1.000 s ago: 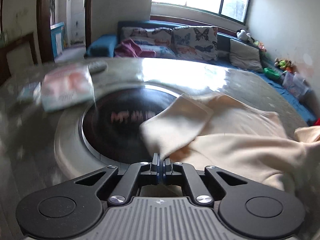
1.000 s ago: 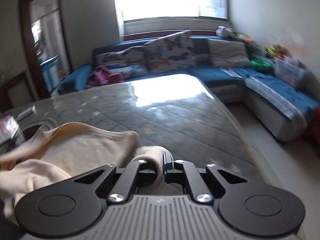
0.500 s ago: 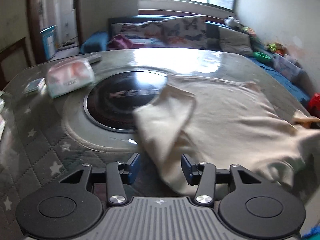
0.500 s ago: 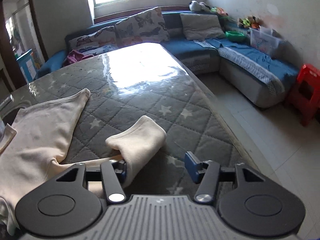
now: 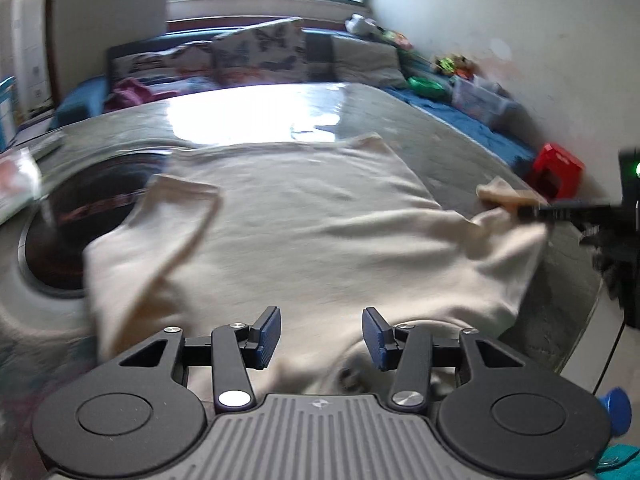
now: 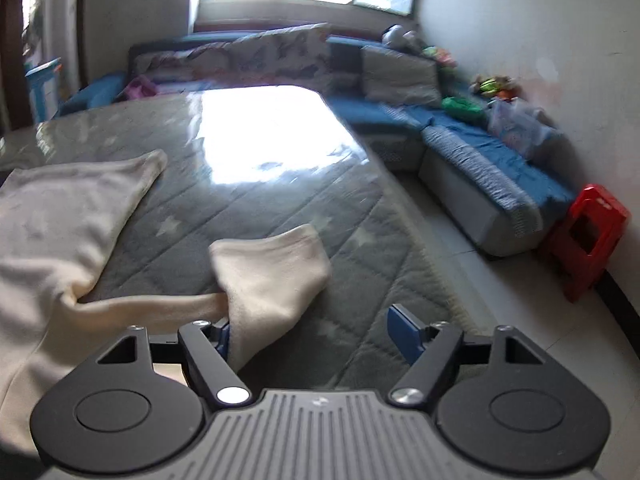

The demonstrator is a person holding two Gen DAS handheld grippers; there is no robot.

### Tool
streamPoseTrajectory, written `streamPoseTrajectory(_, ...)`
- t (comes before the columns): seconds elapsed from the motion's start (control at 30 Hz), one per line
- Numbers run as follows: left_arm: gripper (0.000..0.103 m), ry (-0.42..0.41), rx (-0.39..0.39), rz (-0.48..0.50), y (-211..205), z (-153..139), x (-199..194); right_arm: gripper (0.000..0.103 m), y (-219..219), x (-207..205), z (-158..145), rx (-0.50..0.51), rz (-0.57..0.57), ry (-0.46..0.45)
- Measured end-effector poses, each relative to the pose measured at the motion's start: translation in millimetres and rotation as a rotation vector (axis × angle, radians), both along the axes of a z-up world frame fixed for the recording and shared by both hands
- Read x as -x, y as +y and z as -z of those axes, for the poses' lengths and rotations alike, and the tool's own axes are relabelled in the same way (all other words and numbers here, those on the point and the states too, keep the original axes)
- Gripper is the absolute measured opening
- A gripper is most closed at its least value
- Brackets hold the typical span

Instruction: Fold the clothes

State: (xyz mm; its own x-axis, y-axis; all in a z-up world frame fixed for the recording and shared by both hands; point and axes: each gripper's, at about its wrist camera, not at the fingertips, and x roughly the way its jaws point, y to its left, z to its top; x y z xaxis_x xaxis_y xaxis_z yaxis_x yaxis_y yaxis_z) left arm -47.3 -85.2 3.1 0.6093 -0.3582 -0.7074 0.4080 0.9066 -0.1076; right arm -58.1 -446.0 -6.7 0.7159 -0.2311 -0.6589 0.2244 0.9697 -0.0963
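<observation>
A cream long-sleeved top (image 5: 312, 232) lies spread flat on the grey star-quilted table (image 5: 460, 148), its left sleeve (image 5: 160, 224) folded inward. My left gripper (image 5: 321, 334) hovers open over the near hem, nothing between its blue pads. In the right wrist view the top's body (image 6: 60, 220) lies at the left and its right sleeve (image 6: 272, 268) lies on the table (image 6: 360, 240). My right gripper (image 6: 316, 334) is opening; the sleeve rests against the left pad, clear of the right one. The right gripper's black body (image 5: 600, 216) shows at the left view's right edge.
A round black induction hob (image 5: 80, 216) is set in the table left of the top, with a packet (image 5: 16, 184) beside it. A blue corner sofa (image 6: 460, 148) with cushions runs behind and to the right. A red stool (image 6: 588, 236) stands on the floor past the table's right edge.
Both grippers were shut on the sleeves and have let go. The left has swung right to the middle of the near hem. The right has sunk a little and its jaws have spread wider.
</observation>
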Motion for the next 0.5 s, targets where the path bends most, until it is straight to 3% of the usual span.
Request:
streamPoseTrajectory(0.07,0.048,0.009,-0.009,0.029,-10.2,5.3,-0.5,0.083,-9.8,5.7,-4.7,-0.033,0.055,-0.046)
streamPoseTrajectory(0.13,0.048,0.026,-0.018,0.046,-15.9,10.9,-0.3,0.083,-28.3,14.3,-7.6,-0.092,0.129,-0.088)
streamPoseTrajectory(0.33,0.049,0.027,-0.03,0.057,-17.9,12.1,0.4,0.084,-70.7,29.0,-2.2,-0.182,0.296,-0.095)
streamPoseTrajectory(0.4,0.049,0.024,-0.032,0.056,-20.0,9.4,-0.8,0.084,-74.0,31.6,-3.0,-0.181,0.301,-0.101)
streamPoseTrajectory(0.5,0.049,0.008,-0.009,0.067,-26.0,3.0,-1.8,0.084,-62.4,30.0,-4.7,-0.148,0.219,-0.1)
